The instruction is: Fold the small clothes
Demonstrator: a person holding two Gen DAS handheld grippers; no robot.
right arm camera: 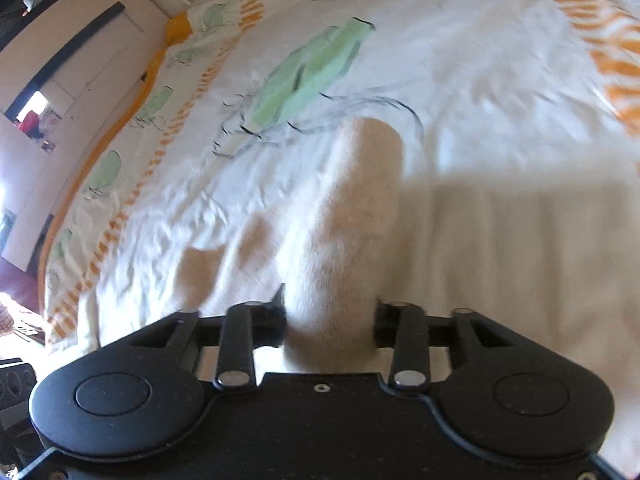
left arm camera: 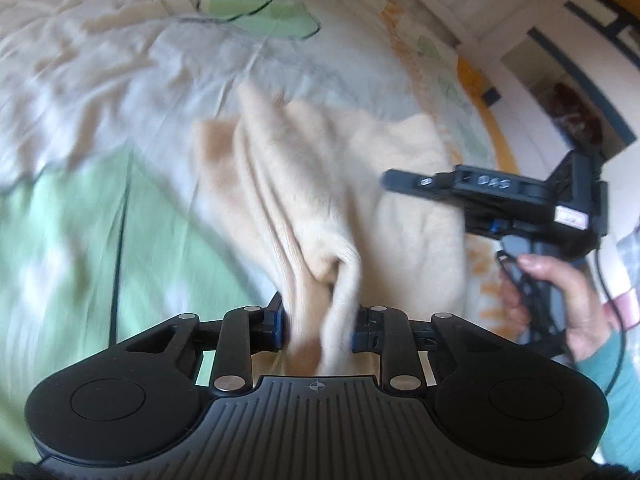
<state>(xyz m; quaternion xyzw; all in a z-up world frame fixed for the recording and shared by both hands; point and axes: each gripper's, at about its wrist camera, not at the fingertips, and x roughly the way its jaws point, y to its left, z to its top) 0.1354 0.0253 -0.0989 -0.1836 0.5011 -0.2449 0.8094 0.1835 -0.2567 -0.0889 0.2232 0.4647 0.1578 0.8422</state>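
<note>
Cream garment [left arm camera: 320, 200] is looking like soft matt knit, ribbed at the bunched edge. Bedsheet [left arm camera: 100, 100] is showing thin, wrinkled printed cotton cloth. Left claw [left arm camera: 320, 328] is showing matt black plastic, shiny metal rivets, ribbed housing.

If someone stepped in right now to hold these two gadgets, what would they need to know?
Left gripper: shut on a bunched fold of the cream knitted garment.
Right gripper: a thick roll of the same cream fabric sits between its fingers; it appears pinched.
Garment: partly lifted, the rest lying on the white bedspread with green and orange print.
Done: both ends picked up.
Left: the fold looks unfinished; lay it over flat and release.
</note>
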